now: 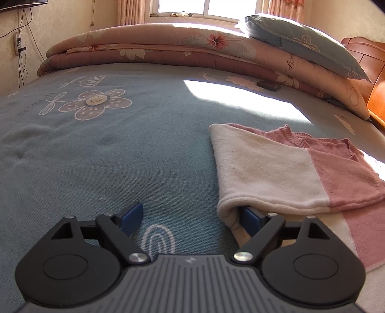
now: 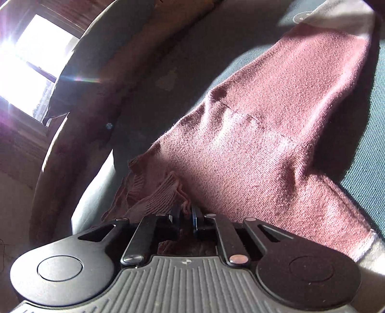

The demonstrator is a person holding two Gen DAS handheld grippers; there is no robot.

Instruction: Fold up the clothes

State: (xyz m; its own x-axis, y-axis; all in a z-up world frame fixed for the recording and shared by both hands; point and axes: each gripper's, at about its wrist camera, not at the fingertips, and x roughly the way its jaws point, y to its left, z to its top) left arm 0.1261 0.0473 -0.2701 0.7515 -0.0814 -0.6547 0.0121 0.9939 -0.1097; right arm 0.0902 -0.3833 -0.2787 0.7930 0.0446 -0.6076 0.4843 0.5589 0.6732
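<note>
A home bedroom: wide bed (image 1: 120, 134) under a blue flowered sheet, folded quilts (image 1: 149, 51) stacked along the far side with a pillow (image 1: 305, 43) on top, wooden headboard (image 1: 370, 79) at right, curtained window (image 1: 207, 9) letting in sun, wallpapered walls.
</note>
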